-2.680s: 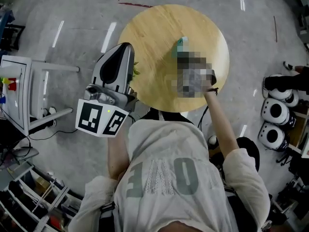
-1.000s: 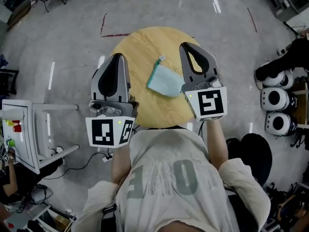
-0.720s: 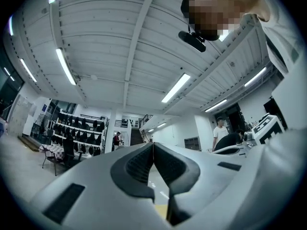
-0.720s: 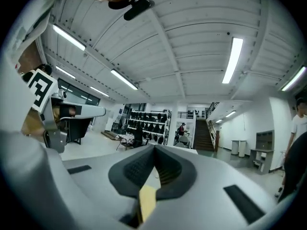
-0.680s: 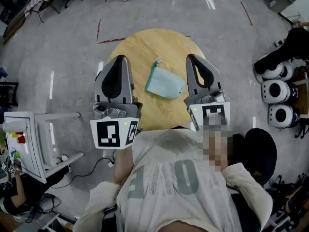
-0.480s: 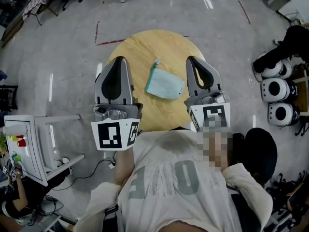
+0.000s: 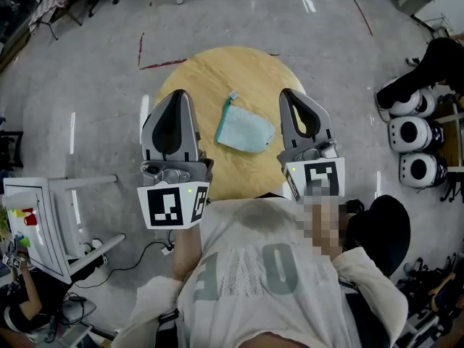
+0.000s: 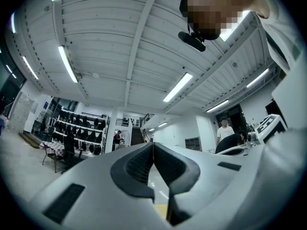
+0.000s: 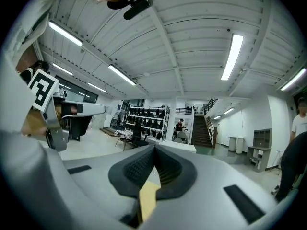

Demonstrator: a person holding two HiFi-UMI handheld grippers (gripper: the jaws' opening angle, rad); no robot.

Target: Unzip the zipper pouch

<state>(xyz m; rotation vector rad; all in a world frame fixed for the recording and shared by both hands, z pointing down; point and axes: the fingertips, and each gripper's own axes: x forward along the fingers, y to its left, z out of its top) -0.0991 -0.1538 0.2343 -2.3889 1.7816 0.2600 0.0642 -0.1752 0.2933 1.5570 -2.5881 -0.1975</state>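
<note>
Currently the pale teal zipper pouch (image 7: 245, 131) lies flat on the round wooden table (image 7: 210, 71), between the two grippers and touched by neither. The left gripper (image 7: 176, 95) hangs over the table's left edge with its jaws pressed together on nothing. The right gripper (image 7: 289, 94), over the table's right side, is likewise closed tight and empty, and both point away from the person.
</note>
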